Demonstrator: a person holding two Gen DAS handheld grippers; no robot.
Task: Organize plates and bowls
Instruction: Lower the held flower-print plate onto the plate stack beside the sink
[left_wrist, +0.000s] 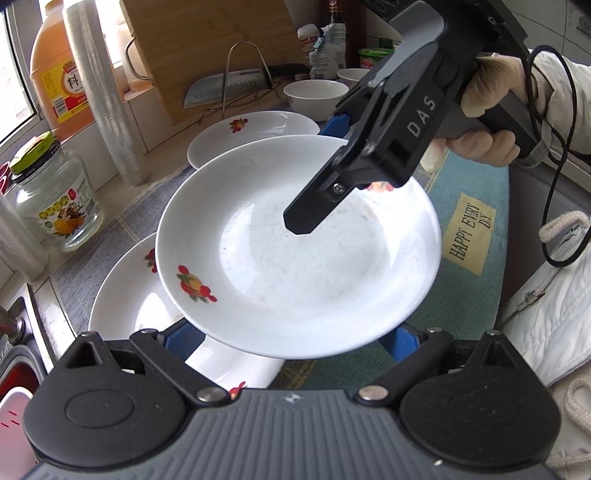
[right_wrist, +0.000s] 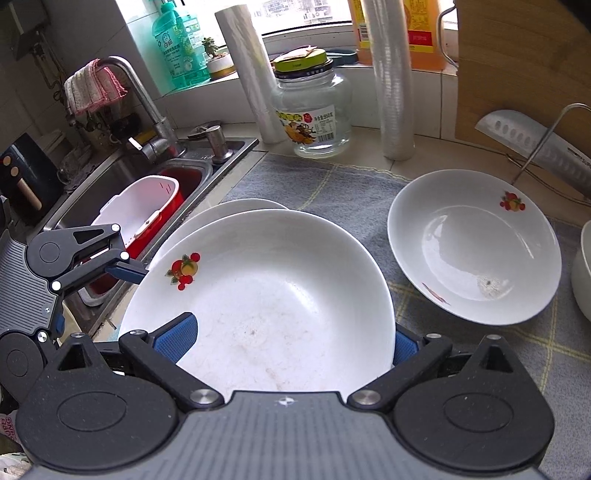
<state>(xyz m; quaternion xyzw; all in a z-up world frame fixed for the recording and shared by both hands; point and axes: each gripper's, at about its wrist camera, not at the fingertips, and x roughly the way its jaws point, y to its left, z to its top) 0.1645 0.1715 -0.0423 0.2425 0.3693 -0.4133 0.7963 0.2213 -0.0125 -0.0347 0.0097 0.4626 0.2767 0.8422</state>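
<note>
Gripping glossy round white plate (left_wrist: 295, 266) w/ both grippers, blue ribbed fingers (right_wrist: 173, 341) spread wide at rims

Left tongs (left_wrist: 291, 341): ribbed grey housing showing a small diamond mark, black linkage arms carrying silver pivot screws, blue ribbed pads (left_wrist: 183, 339). Right tongs (left_wrist: 334, 158): black body showing white lettering "DAS", grey pistol handle, silver screw near the tip, blue pad; a thin black cable (left_wrist: 557, 155) is looping off behind. Person is wearing a pale glove (left_wrist: 495, 83) and white quilted jacket (left_wrist: 554, 325) with cream drawcord.
</note>
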